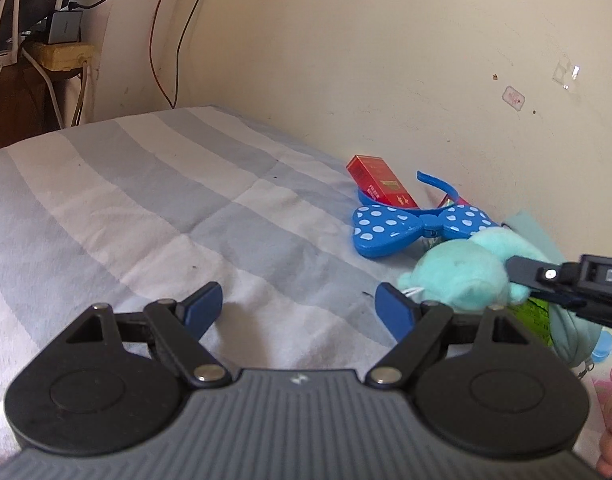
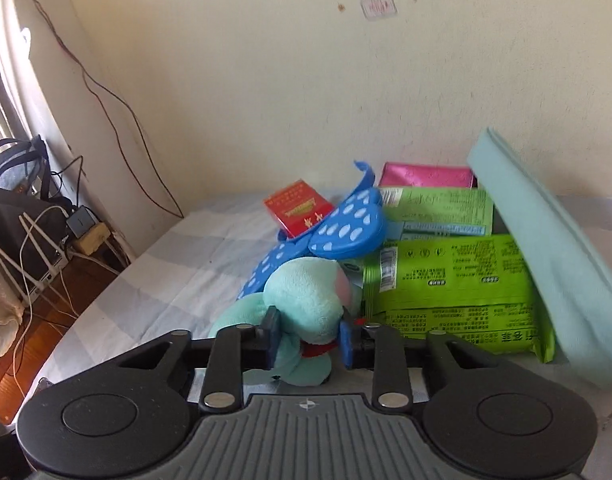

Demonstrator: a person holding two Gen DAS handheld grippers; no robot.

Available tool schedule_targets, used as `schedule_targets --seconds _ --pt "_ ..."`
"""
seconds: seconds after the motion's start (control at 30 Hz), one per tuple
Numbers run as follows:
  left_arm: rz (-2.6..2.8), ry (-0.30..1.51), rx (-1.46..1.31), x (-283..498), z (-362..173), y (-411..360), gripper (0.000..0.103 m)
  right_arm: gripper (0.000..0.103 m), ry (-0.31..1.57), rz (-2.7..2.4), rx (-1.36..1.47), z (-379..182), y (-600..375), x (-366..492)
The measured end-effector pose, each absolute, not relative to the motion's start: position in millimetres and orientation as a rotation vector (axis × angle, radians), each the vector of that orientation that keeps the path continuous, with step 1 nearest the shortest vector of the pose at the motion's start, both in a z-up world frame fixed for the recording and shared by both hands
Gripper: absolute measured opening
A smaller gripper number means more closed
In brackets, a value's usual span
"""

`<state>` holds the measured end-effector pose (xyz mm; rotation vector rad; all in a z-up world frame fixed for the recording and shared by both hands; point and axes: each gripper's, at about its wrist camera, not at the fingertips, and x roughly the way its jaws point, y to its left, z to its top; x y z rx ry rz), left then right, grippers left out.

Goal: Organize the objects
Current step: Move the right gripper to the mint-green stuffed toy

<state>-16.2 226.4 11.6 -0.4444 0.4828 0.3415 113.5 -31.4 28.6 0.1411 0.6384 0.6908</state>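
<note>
Your right gripper (image 2: 309, 344) has its jaws closed on the teal plush toy (image 2: 306, 292), pinching it low on the body, near a bit of red trim under the head; the soft pile bulges out above the blue pads (image 2: 272, 334). The toy sits at the front of a pile on the striped bedsheet (image 2: 177, 264), touching the blue polka-dot bow headband (image 2: 346, 228) behind it and just beside the green snack packets (image 2: 450, 280). A red box (image 2: 297, 210) rests against the headband, a pink packet (image 2: 426, 176) lies further back by the wall, and a folded teal cloth (image 2: 546, 260) leans over the packets on the right. Your left gripper (image 1: 299, 308) hovers over bare sheet with its jaws spread wide, holding nothing. Expect the plush to be light and very squashy: it will not slip readily, but it will compress and may flop or swing from the pinch, so the bulk of the body looks a better hold than a limb or ear. Lifting it will likely disturb the headband resting against it, and the red box could slide off with it.
</note>
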Motion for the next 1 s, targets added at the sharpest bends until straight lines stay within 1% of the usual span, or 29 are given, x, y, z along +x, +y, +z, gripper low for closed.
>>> schedule_targets --seconds 0.07,0.13,0.27,0.37,0.5,0.53,0.57,0.63,0.77,0.87,0.93,1.0 --pt "0.335 0.482 -0.446 -16.6 12.1 225.9 0.085 0.017 0.547 0.686 0.059 43.6 -43.0 93.2" --pt "0.318 0.475 -0.447 -17.7 13.1 225.4 0.085 0.017 0.456 0.667 -0.083 61.1 -53.1 66.0" --pt "0.241 0.439 -0.445 -19.8 16.4 220.1 0.085 0.019 0.255 0.57 -0.544 79.3 -67.2 2.1" --pt "0.057 0.424 -0.493 -19.2 18.0 212.2 0.085 0.02 0.239 0.53 -0.812 71.6 -71.3 -23.1" --pt "-0.098 0.413 -0.5 -18.8 20.6 199.5 0.085 0.022 0.324 0.581 -0.944 38.3 -62.7 -33.1" --pt "-0.112 0.413 -0.496 -19.4 20.9 197.2 0.085 0.03 0.322 0.6 -0.935 29.8 -60.7 -36.5" --pt "-0.121 0.417 -0.494 -20.0 21.2 195.1 0.085 0.046 0.296 0.617 -0.907 24.4 -55.1 -40.3" --pt "-0.137 0.433 -0.492 -21.9 21.0 190.4 0.085 0.065 0.294 0.674 -0.82 24.0 -53.2 -43.9" --pt "-0.156 0.455 -0.48 -28.1 22.0 182.9 0.085 0.066 0.284 0.735 -0.555 39.6 -76.5 -48.3" --pt "-0.208 0.46 -0.527 -33.5 26.5 177.6 0.085 0.067 0.3 0.731 -0.347 48.0 -110.5 -43.1" --pt "-0.262 0.451 -0.558 -35.4 31.2 173.1 0.085 0.069 0.313 0.752 -0.247 45.7 -122.4 -37.9" --pt "-0.276 0.444 -0.548 -34.8 37.3 164.0 0.085 0.069 0.343 0.761 -0.21 43.0 -121.4 -29.7"
